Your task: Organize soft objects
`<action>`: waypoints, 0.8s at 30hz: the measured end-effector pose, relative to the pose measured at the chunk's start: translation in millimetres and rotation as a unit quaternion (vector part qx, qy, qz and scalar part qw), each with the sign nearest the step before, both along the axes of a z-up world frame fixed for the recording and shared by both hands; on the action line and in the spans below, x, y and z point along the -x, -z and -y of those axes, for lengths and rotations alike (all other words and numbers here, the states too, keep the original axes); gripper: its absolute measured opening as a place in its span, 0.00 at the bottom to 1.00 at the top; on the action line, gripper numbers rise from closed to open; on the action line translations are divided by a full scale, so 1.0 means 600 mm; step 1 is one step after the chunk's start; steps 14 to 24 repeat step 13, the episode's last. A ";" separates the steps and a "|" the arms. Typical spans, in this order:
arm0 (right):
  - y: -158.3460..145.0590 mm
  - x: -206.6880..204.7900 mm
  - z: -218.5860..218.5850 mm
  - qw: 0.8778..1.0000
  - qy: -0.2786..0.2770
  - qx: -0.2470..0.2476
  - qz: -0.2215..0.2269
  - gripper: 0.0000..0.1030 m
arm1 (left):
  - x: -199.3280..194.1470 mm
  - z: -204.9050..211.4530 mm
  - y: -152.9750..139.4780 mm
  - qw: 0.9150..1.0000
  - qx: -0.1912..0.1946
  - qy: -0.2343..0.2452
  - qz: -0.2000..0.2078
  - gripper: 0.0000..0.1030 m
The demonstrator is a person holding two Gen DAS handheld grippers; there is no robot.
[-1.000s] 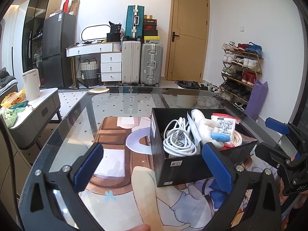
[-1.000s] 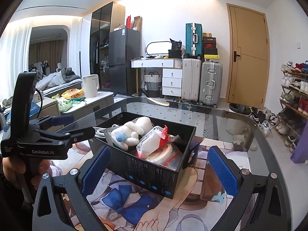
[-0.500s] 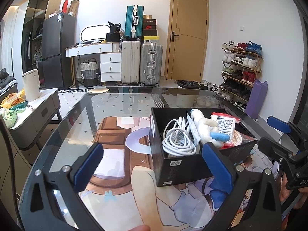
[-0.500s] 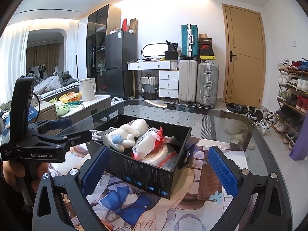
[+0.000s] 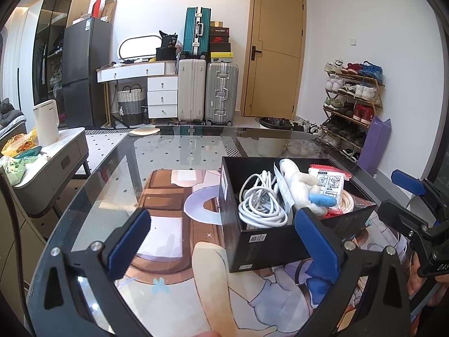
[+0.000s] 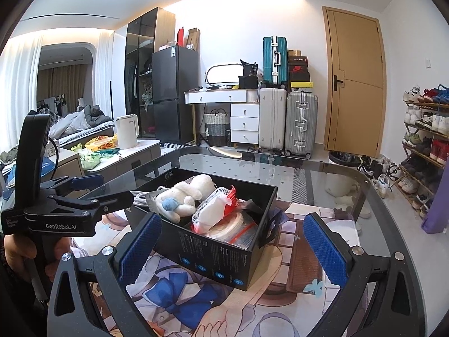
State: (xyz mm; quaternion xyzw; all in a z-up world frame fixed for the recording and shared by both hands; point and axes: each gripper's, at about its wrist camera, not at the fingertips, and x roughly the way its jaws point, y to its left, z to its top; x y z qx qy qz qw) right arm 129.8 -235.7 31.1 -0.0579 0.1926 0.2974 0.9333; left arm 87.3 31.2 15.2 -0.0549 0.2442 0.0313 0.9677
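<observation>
From the left wrist view, the left tool (image 5: pixel 221 241) hangs wide and empty over the glass worktop (image 5: pixel 112 185), and the black cardboard box (image 5: pixel 269 238) sits just right of centre, holding a white coiled cable (image 5: pixel 259 205), a white plush toy with a blue patch (image 5: pixel 301 186) and a red-edged white packet (image 5: pixel 331 181). From the right wrist view, the right tool (image 6: pixel 233 244) is also wide and empty, near the box (image 6: pixel 213 255); the plush (image 6: pixel 179 199) lies topmost. Judging by this, it is best to descend straight onto the plush's body, clear of the cable.

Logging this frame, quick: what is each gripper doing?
Left gripper: open, holding nothing.
Right gripper: open, holding nothing, facing the black box.
</observation>
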 end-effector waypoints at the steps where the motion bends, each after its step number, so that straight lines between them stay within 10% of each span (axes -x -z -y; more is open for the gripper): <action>1: 0.000 0.000 0.000 1.000 0.000 0.000 0.001 1.00 | 0.000 0.001 0.000 1.000 -0.001 0.000 0.001 1.00; 24: -0.001 0.008 -0.009 1.000 -0.006 0.011 0.005 1.00 | 0.006 0.012 0.002 1.000 -0.021 -0.009 0.005 1.00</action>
